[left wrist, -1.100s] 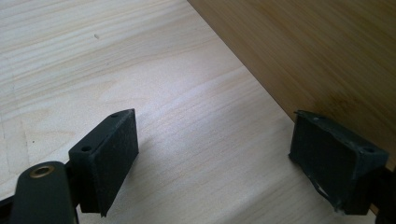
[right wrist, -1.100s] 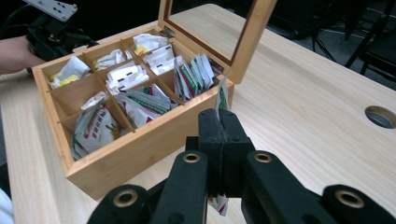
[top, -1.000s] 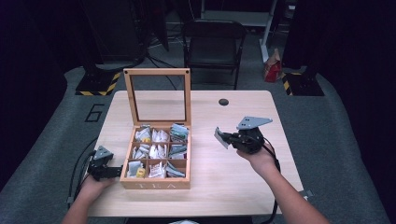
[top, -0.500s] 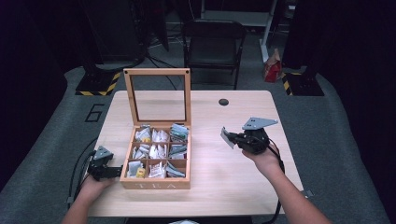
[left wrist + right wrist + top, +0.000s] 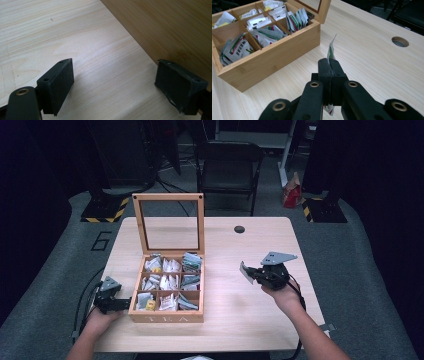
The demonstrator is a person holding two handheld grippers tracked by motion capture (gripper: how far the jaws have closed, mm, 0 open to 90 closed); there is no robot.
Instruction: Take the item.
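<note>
— Right gripper (image 5: 329, 65)?
— Clamped on a tea packet (image 5: 331, 50) above the table (image 5: 240, 315), right of the wooden tea box (image 5: 167, 312).
— Left gripper (image 5: 115, 82)?
— Jaws wide apart — low against the box's left wall.

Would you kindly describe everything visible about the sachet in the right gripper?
The sachet is a thin, flat white packet with green and red print. It stands on edge, clamped between the shut jaws of the right gripper, its top corner pointing up and a bit poking out below. It is held above the table, right of the box.
</note>
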